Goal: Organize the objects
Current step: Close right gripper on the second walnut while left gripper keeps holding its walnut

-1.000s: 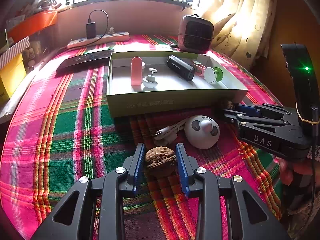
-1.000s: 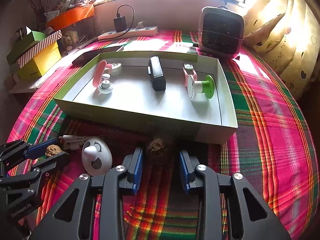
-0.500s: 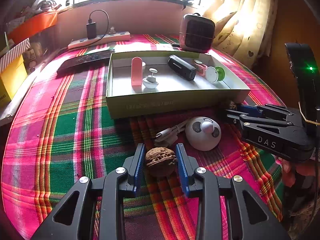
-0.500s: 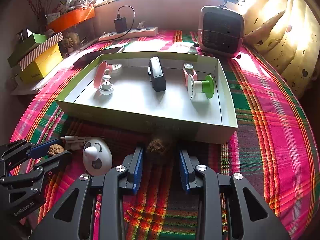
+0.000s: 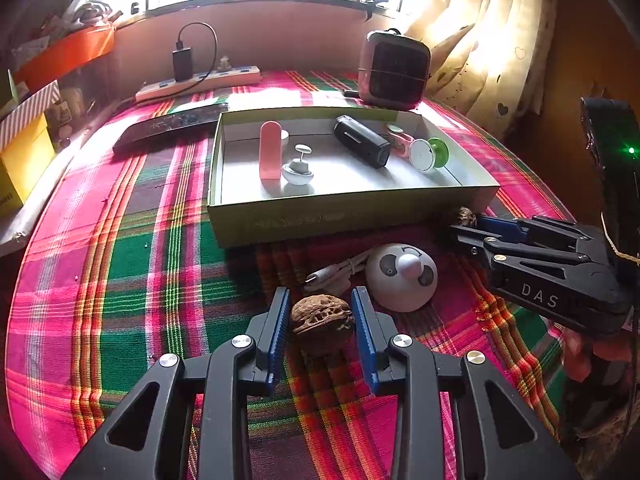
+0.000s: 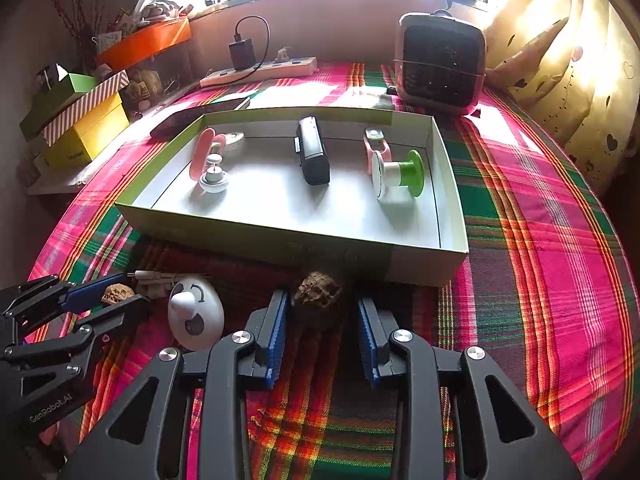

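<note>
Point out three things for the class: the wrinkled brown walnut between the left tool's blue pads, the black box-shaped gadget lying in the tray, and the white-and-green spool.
wrinkled brown walnut [image 5: 321, 317]: left wrist view, centre of shell.
black box-shaped gadget [image 6: 312, 155]: right wrist view, top face.
white-and-green spool [image 6: 394, 174]: right wrist view, white barrel.

Left gripper [image 5: 321, 322] angled down, jaws narrowed; right gripper [image 6: 322, 316] likewise
</note>
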Available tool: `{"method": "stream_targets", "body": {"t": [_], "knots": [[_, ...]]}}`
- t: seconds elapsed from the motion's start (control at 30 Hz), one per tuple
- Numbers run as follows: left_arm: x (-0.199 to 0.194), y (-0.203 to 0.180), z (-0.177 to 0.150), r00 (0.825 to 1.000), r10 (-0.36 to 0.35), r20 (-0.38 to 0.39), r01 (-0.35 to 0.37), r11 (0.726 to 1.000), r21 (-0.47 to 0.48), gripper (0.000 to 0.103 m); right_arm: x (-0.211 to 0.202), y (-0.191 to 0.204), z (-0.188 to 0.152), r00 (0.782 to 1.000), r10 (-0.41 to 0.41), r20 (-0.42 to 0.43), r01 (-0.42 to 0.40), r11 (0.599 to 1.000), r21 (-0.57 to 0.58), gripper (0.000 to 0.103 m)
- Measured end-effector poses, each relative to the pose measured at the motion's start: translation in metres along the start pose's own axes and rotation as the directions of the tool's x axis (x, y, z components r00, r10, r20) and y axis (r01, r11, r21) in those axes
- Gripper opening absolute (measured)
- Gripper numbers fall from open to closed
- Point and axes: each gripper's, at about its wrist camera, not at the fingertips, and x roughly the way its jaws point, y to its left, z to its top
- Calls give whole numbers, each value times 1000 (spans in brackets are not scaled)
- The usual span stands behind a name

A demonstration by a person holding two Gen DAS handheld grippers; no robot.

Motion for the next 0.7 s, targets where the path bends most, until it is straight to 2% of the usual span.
{"method": "stream_targets", "body": {"t": [0.7], "knots": [[-18,-5,34,999,-9,47,8,1000,10,29,-27,-1,26,997,41,72,-39,999,-31,33]]}}
